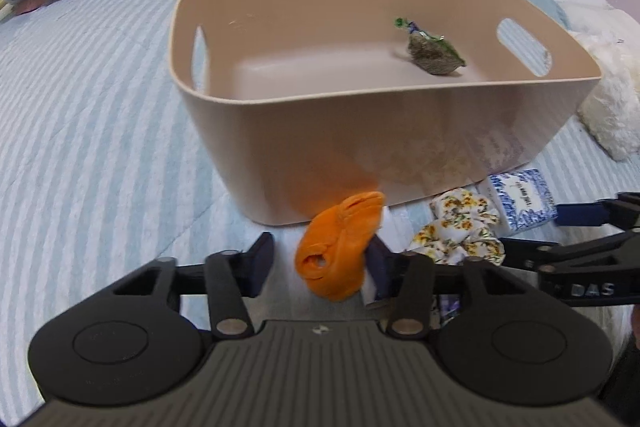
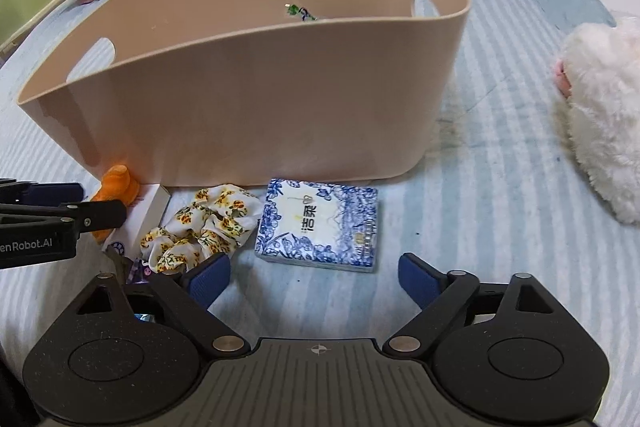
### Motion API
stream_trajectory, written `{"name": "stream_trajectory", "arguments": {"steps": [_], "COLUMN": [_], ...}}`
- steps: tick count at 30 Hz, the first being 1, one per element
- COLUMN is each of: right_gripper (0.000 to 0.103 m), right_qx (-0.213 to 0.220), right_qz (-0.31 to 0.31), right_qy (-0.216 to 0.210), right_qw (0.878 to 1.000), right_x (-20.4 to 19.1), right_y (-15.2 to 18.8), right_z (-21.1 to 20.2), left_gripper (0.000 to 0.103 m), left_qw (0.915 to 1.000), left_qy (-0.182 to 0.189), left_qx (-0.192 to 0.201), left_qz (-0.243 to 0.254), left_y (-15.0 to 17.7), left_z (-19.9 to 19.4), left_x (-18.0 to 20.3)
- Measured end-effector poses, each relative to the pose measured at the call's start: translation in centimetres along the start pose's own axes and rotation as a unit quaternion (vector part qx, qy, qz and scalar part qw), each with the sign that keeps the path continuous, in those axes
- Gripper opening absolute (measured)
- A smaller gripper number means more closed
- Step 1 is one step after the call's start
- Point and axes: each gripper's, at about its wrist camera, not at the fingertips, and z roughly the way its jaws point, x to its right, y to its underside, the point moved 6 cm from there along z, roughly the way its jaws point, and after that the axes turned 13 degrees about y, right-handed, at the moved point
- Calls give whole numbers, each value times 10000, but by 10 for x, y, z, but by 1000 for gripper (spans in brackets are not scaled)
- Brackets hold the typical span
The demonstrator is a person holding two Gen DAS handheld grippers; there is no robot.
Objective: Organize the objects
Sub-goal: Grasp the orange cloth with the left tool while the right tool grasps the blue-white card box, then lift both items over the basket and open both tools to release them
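Left gripper (image 1: 320, 267) wide open w/ orange cloth (image 1: 338, 247) between pads, not clamped, in front of beige basket (image 1: 360, 131). Right gripper (image 2: 314, 283) open, empty, near blue box (image 2: 320, 223).

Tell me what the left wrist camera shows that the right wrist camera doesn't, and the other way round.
Only the left wrist view shows the bin's floor, with the green packet lying whole on it. Only the right wrist view shows the small white box beside the orange toy, and the blue floral packet's full top. Both show the beige bin, floral scrunchie and white plush.
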Motion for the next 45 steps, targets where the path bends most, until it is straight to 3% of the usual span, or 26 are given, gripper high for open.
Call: {"name": "stream_trajectory", "arguments": {"steps": [2,5,7,10,23,35,39,45], "right_gripper": [78,61,60,59,59,59,59,59], "right_qx": [-31,2,54,184,531,1453,1744,2041], "right_qz": [87,120,100,151,294,433,549,550], "right_qy": [-73,-65,-47,117,-57,-162,-216,-177], "right_qw": [9999,9999,9999,9996,9981,9883,9829,9772], "right_x": [0,0,0,5,19,28,31,33], "right_y": [0,0,2,6,4,-24,-39,-68], "right_z": [2,1,-1,-7,-46,-115,-129,-136], "left_gripper": [33,19,12,11,10,10,10,10], "left_qw": [10000,9999,9998,9998,9996,9954,9914,9874], "left_qy": [69,42,-96,-154,-50,13,-184,-188], "left_qx": [7,-15,-79,-76,193,950,1274,1542], "left_qz": [62,125,137,71,-184,115,225,298], "left_y": [0,1,2,3,1,-26,-42,-68], "left_z": [1,4,4,0,-41,-104,-118,-124], "left_x": [3,6,6,4,0,19,25,30]}}
